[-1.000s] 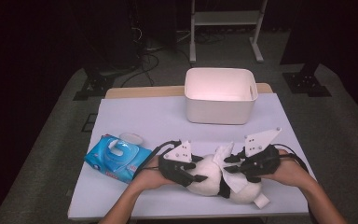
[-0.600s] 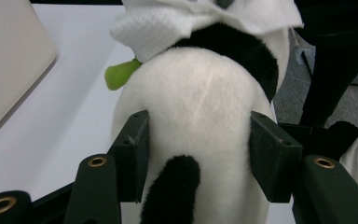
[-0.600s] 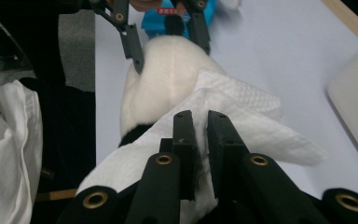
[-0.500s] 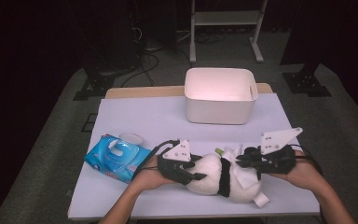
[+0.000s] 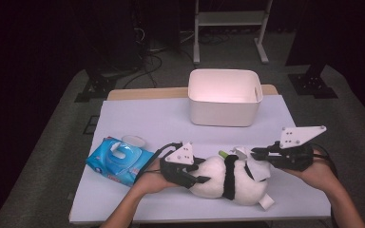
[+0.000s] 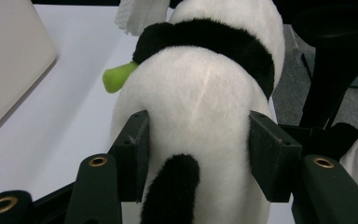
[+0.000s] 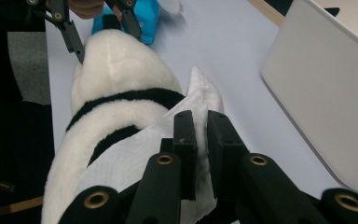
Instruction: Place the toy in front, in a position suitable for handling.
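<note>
Panda plush toy, white with black bands (image 5: 230,183), lies lengthwise between our grippers on the desk (image 5: 147,118), left gripper (image 6: 198,154) clamping its rear end, right gripper (image 7: 200,154) just closing on a white wipe (image 7: 140,158) draped over it.

Your right claw (image 7: 200,140) covers part of the wipe (image 7: 135,154) beside the panda (image 7: 116,70), whose far end is cut off.

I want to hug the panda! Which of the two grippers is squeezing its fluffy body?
The left gripper: its jaws press the panda toy. The right gripper pinches a white wipe instead.
</note>
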Demonstrator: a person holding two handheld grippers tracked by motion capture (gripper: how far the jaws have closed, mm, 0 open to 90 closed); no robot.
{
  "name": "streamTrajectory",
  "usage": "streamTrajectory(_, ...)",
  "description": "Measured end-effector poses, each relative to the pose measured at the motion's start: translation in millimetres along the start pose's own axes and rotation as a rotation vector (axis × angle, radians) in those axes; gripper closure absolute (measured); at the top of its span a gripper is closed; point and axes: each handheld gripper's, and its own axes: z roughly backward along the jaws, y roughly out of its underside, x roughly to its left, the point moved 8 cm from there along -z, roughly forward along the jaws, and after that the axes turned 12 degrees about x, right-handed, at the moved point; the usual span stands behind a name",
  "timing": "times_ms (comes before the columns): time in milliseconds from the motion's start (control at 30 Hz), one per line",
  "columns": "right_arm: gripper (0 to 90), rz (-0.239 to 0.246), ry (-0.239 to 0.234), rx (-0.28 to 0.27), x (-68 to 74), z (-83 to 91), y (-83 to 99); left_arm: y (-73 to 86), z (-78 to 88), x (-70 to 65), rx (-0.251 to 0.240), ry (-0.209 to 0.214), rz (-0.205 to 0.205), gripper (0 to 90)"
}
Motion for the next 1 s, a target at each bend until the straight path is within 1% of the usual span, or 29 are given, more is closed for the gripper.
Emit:
streamTrajectory(133, 82.1, -0.014, 0.003, -0.008, 3.3, 5.7, 9.8, -0.8, -0.3, -1.4, 0.001, 0.003, -0.003, 44.5)
streamTrajectory(267, 82.1, -0.029, -0.005, -0.037, 10.9, 12.0, 19.2, -1.2, -0.5, -2.7, 0.004, 0.007, -0.003, 44.5)
streamTrajectory(300, 82.1, -0.033, -0.003, -0.046, 12.5, 14.0, 20.7, -0.9, -0.4, -2.2, 0.005, 0.006, 0.0, 44.5)
streamTrajectory(367, 82.1, -0.038, 0.004, -0.058, 13.8, 19.1, 24.6, -0.2, -0.3, -0.7, 0.002, 0.007, 0.018, 44.6)
streamTrajectory(433, 82.1, -0.052, 0.01, -0.068, 12.7, 24.6, 29.9, 0.7, -0.1, 0.8, -0.002, 0.011, 0.033, 44.6)
streamTrajectory(500, 82.1, -0.071, 0.023, -0.06, 10.1, 26.6, 37.2, 0.3, -0.6, 1.9, -0.006, 0.012, 0.039, 44.6)
streamTrajectory(567, 82.1, -0.087, 0.021, -0.06, 8.2, 26.8, 42.4, -0.5, -1.0, 1.5, -0.005, 0.011, 0.039, 44.6)
streamTrajectory(600, 82.1, -0.092, 0.016, -0.063, 7.9, 26.4, 43.3, -0.6, -0.9, 1.3, 0.002, 0.008, 0.028, 44.6)
streamTrajectory(667, 82.1, -0.087, -0.007, -0.063, 10.6, 23.4, 41.6, -1.6, -1.4, -0.8, 0.006, 0.007, 0.024, 44.5)
streamTrajectory(733, 82.1, -0.069, -0.019, -0.066, 14.5, 19.5, 36.4, -2.2, -1.7, -2.2, 0.011, 0.004, 0.02, 44.4)
streamTrajectory(833, 82.0, -0.052, -0.01, -0.049, 15.6, 13.9, 30.0, -2.1, -1.6, -2.7, 0.016, -0.001, 0.019, 44.3)
streamTrajectory(1000, 80.5, -0.044, -0.023, -0.047, 14.9, 11.7, 24.7, -2.3, -1.5, -2.6, 0.023, -0.001, 0.013, 44.3)
